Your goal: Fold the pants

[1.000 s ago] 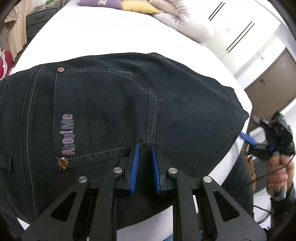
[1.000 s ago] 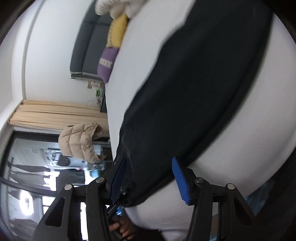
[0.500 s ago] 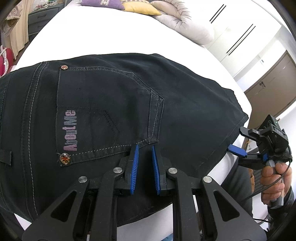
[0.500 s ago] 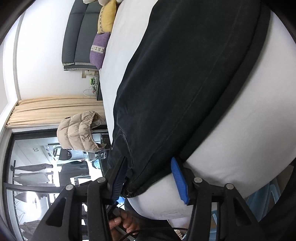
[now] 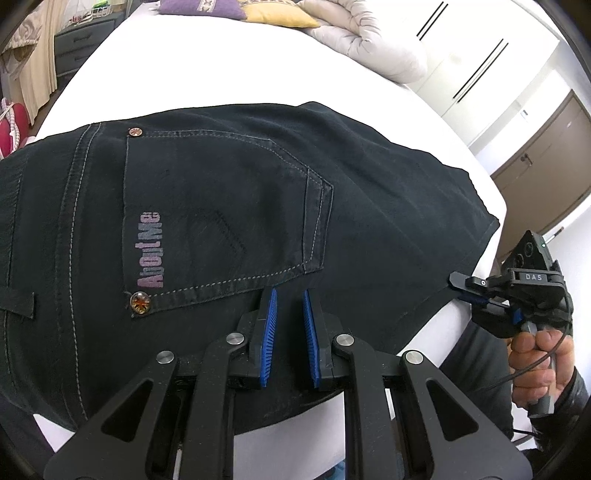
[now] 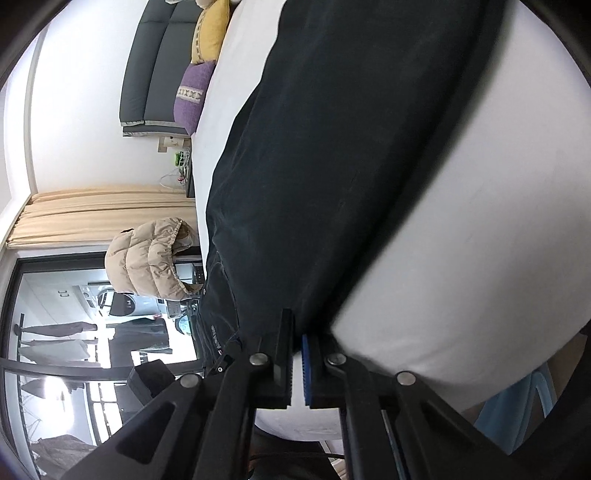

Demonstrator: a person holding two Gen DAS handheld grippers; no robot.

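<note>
Black pants [image 5: 229, 206] lie flat on the white bed [image 5: 229, 74], back pocket with "AboutMe" lettering facing up. My left gripper [image 5: 290, 295] hovers over the near edge of the pants just below the pocket, its blue pads a narrow gap apart with nothing between them. My right gripper [image 5: 463, 290] shows at the right, at the pants' near edge. In the right wrist view the right gripper [image 6: 296, 332] is shut on the pants' edge [image 6: 332, 184], the fabric pinched between the pads.
Purple and yellow pillows [image 5: 207, 7] and a folded duvet [image 5: 369, 44] lie at the bed's far end. White wardrobe doors [image 5: 480, 55] stand at the right. A beige puffer jacket [image 6: 147, 258] hangs near the window beside the bed.
My right gripper moved in to the pants' near edge and its jaws closed from wide open onto the fabric. My left gripper stayed nearly still.
</note>
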